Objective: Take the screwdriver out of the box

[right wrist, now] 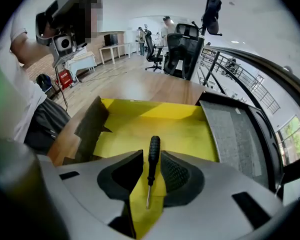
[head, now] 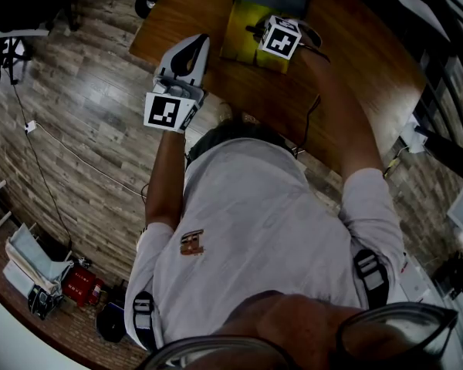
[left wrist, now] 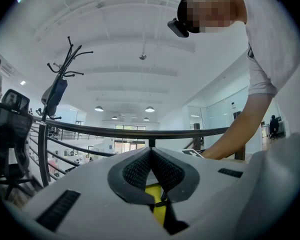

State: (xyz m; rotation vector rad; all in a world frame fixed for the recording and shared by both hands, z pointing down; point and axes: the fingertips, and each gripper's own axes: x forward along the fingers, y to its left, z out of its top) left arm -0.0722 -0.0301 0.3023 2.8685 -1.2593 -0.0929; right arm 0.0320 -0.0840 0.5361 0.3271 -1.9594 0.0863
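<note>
A small black-handled screwdriver (right wrist: 153,154) lies on the yellow floor of the open box (right wrist: 140,126), its thin metal tip pointing back toward the camera. My right gripper (right wrist: 151,160) reaches into the box (head: 239,25); its jaws are open, one on each side of the handle, with a gap left on the left side. In the head view the right gripper (head: 282,37) hovers over the box on the wooden table (head: 355,60). My left gripper (head: 177,75) is held off the table's left edge, tilted upward, with its jaws shut on nothing (left wrist: 151,151).
A grey foam-lined lid (right wrist: 235,129) stands open at the box's right. A dark cardboard flap (right wrist: 92,126) is on its left. Office chairs (right wrist: 182,51), a railing (left wrist: 90,134) and wood flooring (head: 85,129) surround the table. A cable (head: 309,122) trails over the table's near edge.
</note>
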